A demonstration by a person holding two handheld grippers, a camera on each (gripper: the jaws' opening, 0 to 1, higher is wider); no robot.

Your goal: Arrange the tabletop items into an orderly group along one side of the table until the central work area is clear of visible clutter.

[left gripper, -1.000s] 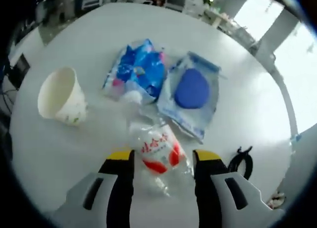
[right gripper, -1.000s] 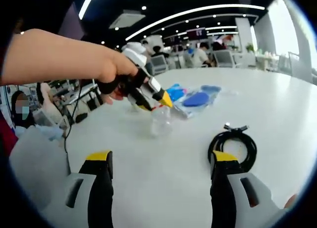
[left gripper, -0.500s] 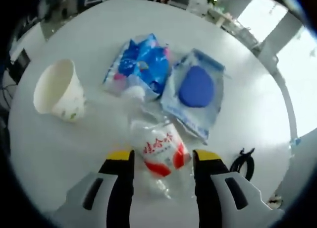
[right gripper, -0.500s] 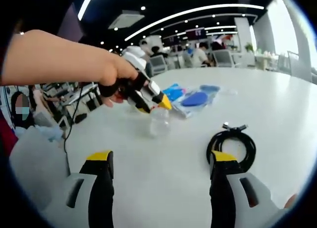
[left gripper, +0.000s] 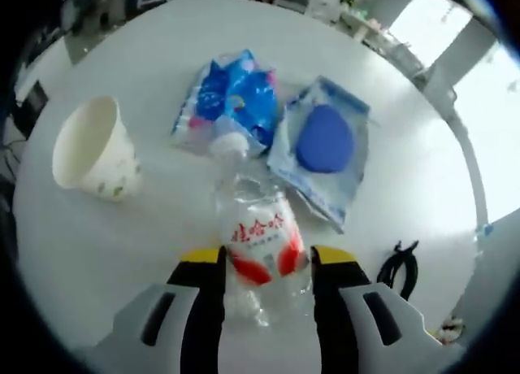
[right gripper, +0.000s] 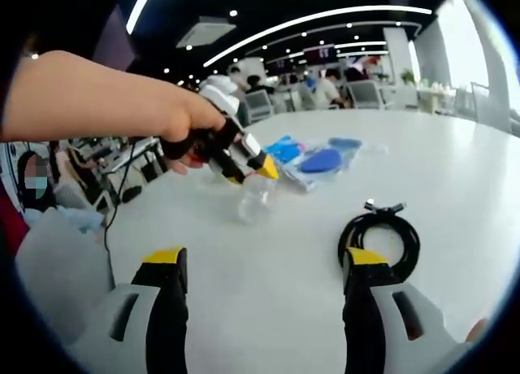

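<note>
Btl (left gripper: 258, 245) in L tongs (left gripper: 264, 262)

A white round tabletop (left gripper: 122, 260) carries everything here. Taking the clear plastic water bottle (left gripper: 256, 244) with its red-and-white label as the landmark, it lies on its side on the tabletop, cap end pointing toward a blue snack packet (left gripper: 231, 102) that its cap touches or just overlaps. Beside that packet, and just beyond the bottle, lies a clear bag holding a blue oval pad (left gripper: 323, 146). A white paper cup (left gripper: 89, 154) lies tipped over, well apart from the bottle. A coiled black cable (right gripper: 380, 236) rests near the bottle on its other side.
</note>
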